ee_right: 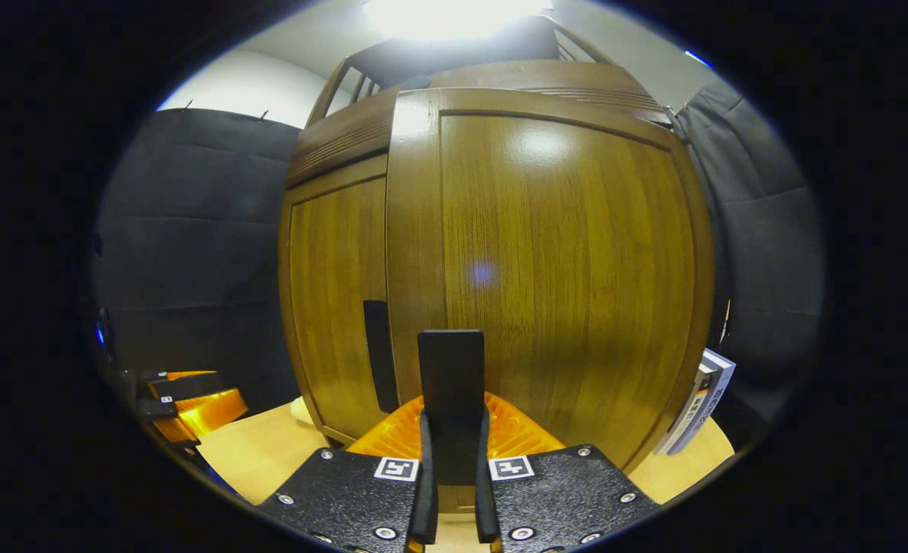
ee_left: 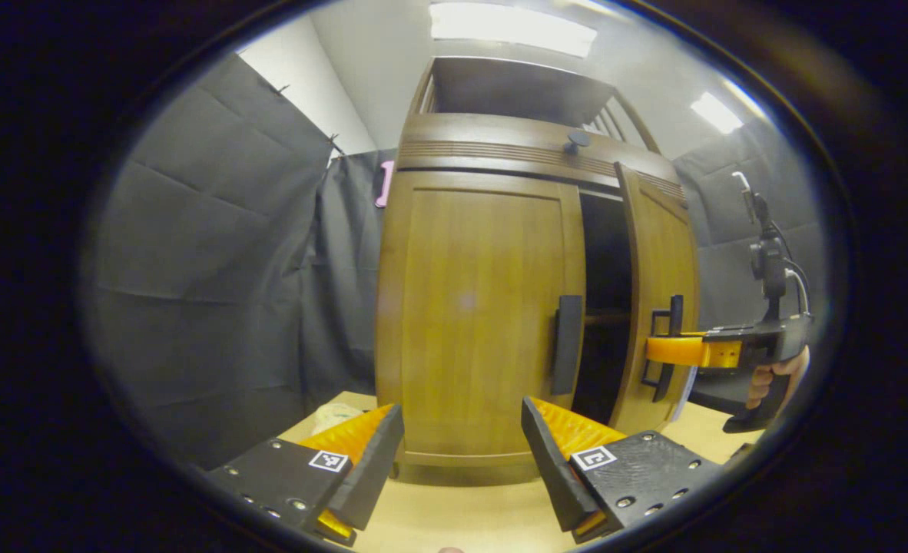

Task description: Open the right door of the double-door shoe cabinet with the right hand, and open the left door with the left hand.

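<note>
The tall brown wooden shoe cabinet [ee_left: 485, 307] is standing on the pale wooden surface [ee_left: 454, 514]. Its right door [ee_right: 561, 292] is standing ajar, the left door [ee_left: 477, 315] sitting closed. Your right gripper [ee_right: 454, 453] is pinching the right door's black handle [ee_right: 451, 384] with its jaws. Your left gripper [ee_left: 462, 453] is hovering before the left door, jaws spread.

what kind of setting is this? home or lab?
Likely a staged recording booth, not a home: black cloth walls hang around a wooden shoe cabinet that stands on a light tabletop, with ceiling light panels overhead. A few books lean beside the cabinet.
</note>
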Tool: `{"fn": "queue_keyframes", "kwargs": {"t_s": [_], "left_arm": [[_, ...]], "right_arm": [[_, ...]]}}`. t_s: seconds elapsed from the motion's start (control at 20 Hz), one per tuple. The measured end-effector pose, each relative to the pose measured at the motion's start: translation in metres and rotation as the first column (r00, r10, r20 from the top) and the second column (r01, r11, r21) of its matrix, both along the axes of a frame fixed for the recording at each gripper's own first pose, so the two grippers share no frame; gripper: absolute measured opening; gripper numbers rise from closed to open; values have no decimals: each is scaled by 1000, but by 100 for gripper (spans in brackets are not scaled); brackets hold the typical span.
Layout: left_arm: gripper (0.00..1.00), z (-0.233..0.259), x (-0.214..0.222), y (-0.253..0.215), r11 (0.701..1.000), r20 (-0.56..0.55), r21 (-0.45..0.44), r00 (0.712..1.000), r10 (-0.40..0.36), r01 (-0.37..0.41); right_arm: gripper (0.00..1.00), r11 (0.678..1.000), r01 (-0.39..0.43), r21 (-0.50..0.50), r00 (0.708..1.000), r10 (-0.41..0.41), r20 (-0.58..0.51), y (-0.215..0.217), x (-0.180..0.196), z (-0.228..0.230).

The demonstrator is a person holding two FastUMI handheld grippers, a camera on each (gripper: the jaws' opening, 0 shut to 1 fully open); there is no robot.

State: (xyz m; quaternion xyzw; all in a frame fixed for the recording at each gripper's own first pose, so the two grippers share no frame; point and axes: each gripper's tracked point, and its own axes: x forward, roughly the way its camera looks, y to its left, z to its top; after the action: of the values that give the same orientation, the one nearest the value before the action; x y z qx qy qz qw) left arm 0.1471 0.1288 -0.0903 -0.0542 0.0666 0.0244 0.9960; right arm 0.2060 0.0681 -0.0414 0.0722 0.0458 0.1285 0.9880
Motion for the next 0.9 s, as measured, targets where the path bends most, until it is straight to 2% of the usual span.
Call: {"fn": "queue_keyframes", "kwargs": {"t_s": [0.05, 0.1, 0.4, 0.5, 0.55, 0.6, 0.7, 0.75, 0.85, 0.9], "left_arm": [[89, -5, 6, -1, 1000, -7, 4, 1000, -8, 8], [94, -8, 12, -1, 1000, -11, 6, 1000, -14, 14], [85, -11, 22, 4, 999, -8, -40, 1000, -30, 30], [89, -13, 21, 0, 999, -11, -34, 999, -31, 31], [95, -16, 21, -5, 998, -18, -44, 999, -45, 44], [95, -16, 22, -11, 996, -19, -61, 997, -70, 69], [82, -12, 17, -27, 991, -17, -89, 995, -103, 101], [95, -10, 15, -35, 989, -19, -95, 994, -112, 110], [95, -10, 17, -43, 989, -19, -88, 993, -119, 117], [83, -12, 18, -44, 988, -22, -87, 992, -127, 125]], "right_arm": [[19, 1000, -2, 7, 1000, 2, 0, -3, -7, 1], [19, 1000, -5, 16, 1000, 5, -1, -5, -13, 2], [19, 1000, -1, 10, 1000, 1, 16, -20, -39, 5], [19, 1000, -7, 18, 1000, 7, 23, -29, -52, 3], [19, 1000, -12, 23, 999, 11, 32, -34, -59, 3], [19, 999, -13, 31, 999, 12, 37, -42, -67, 3], [19, 999, -12, 37, 999, 10, 42, -55, -78, 2], [19, 999, -5, 37, 999, 4, 45, -61, -83, 2], [19, 999, 14, 29, 999, -16, 48, -70, -93, -4], [19, 999, 25, 22, 998, -26, 51, -78, -98, -5]]}}
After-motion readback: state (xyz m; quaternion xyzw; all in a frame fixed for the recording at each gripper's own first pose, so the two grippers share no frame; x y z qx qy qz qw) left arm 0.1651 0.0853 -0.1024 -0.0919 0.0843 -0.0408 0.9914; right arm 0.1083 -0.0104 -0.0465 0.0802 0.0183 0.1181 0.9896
